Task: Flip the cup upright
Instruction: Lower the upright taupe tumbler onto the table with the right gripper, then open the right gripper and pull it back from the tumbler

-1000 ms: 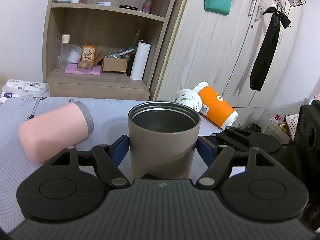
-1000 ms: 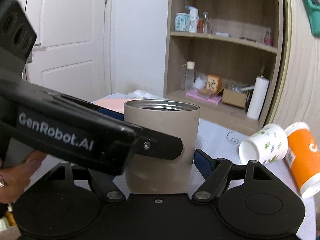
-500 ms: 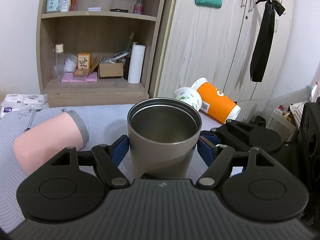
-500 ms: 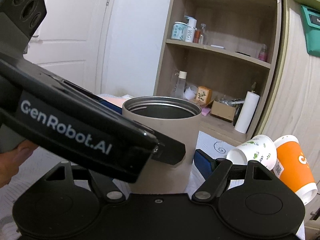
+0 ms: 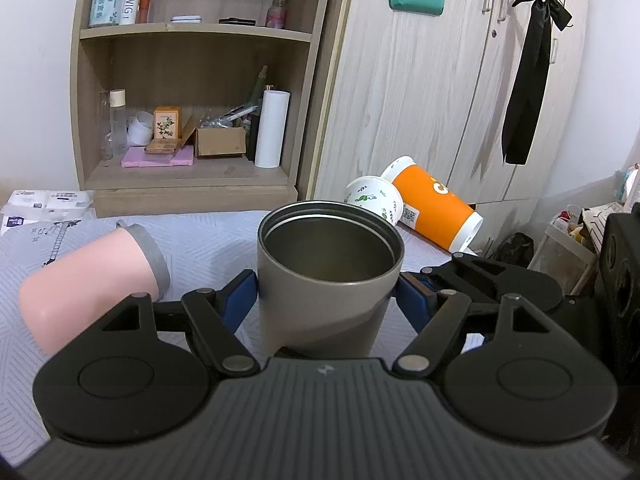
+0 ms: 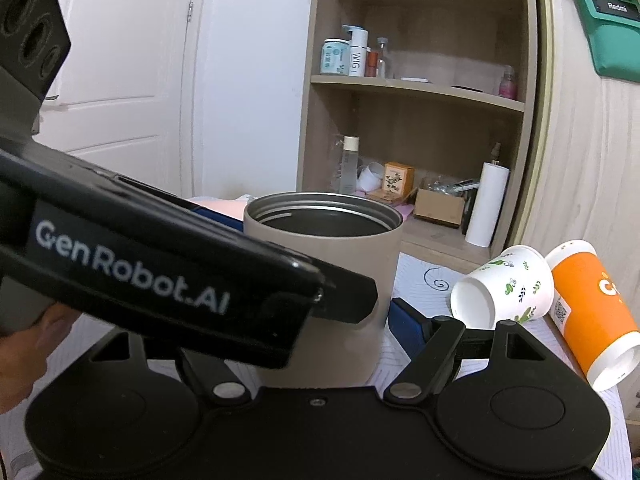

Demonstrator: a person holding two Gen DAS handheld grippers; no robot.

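A taupe metal cup (image 5: 324, 280) stands upright, mouth up, between both grippers. My left gripper (image 5: 326, 294) is shut on its sides with its blue pads. My right gripper (image 6: 320, 320) also holds the same cup (image 6: 332, 276); its left finger is hidden behind the left gripper's black body (image 6: 160, 264). The cup's base is hidden, so I cannot tell whether it rests on the cloth.
A pink cup (image 5: 92, 280) lies on its side at left on the grey patterned cloth (image 5: 208, 236). A white leaf-print paper cup (image 6: 504, 288) and an orange cup (image 6: 592, 312) lie on their sides at right. A wooden shelf unit (image 5: 192, 80) and wardrobe stand behind.
Both grippers have risen with the cup in them and tilted a little, so the left wrist view looks further down into the cup. The other cups have not moved.
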